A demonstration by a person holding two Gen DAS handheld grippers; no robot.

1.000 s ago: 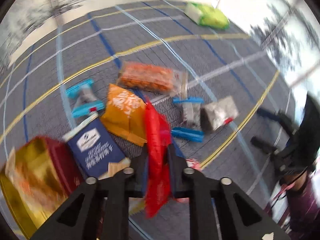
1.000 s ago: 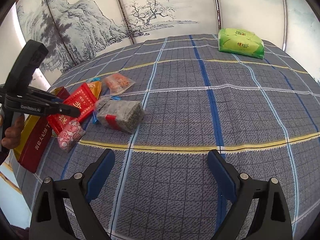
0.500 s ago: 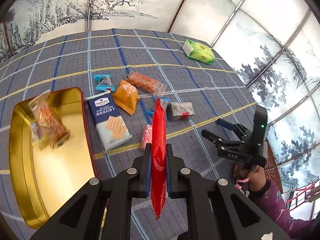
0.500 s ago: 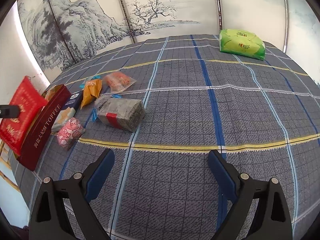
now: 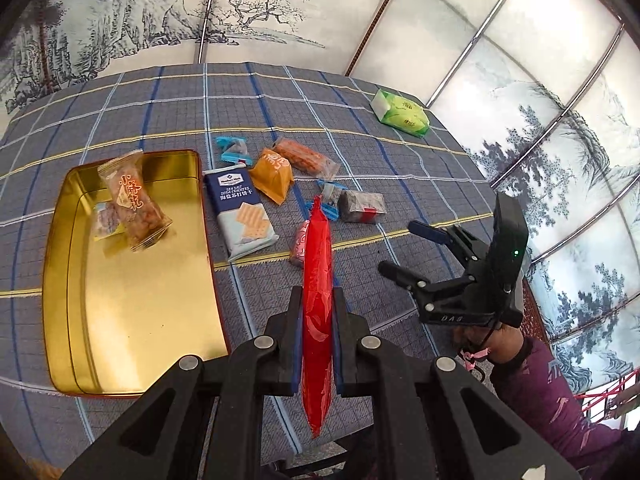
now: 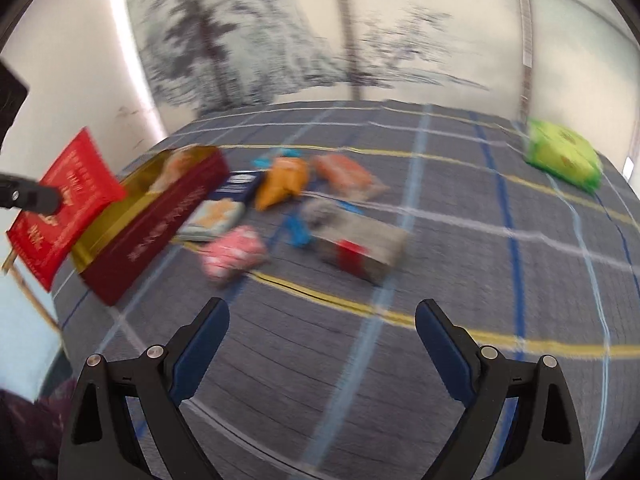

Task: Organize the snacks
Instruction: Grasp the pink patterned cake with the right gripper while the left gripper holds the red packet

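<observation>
In the left wrist view, the left claw (image 5: 316, 344) was seen clamped flat on a red foil snack packet (image 5: 317, 300), which was held edge-on above the plaid-covered worktop (image 5: 400, 184), just right of the open gold tin (image 5: 132, 308). The packet was judged light, soft and slippery; a grip across its middle, as shown, seemed safer than one on a sealed end. Two wrapped snacks were already lying in the tin, while a soda cracker pack (image 5: 240, 210), an orange pouch (image 5: 273, 174) and a grey wrapped block (image 5: 362, 211) were left on the cloth. The crackers were judged brittle and best taken by the long edges. The right claw (image 5: 404, 248) was seen spread and empty. In the blurred right wrist view, the right claw (image 6: 322, 320) was shown wide apart with nothing between its fingers, and the red packet (image 6: 64, 204) was seen aloft beside the tin's (image 6: 160, 220) near end.
</observation>
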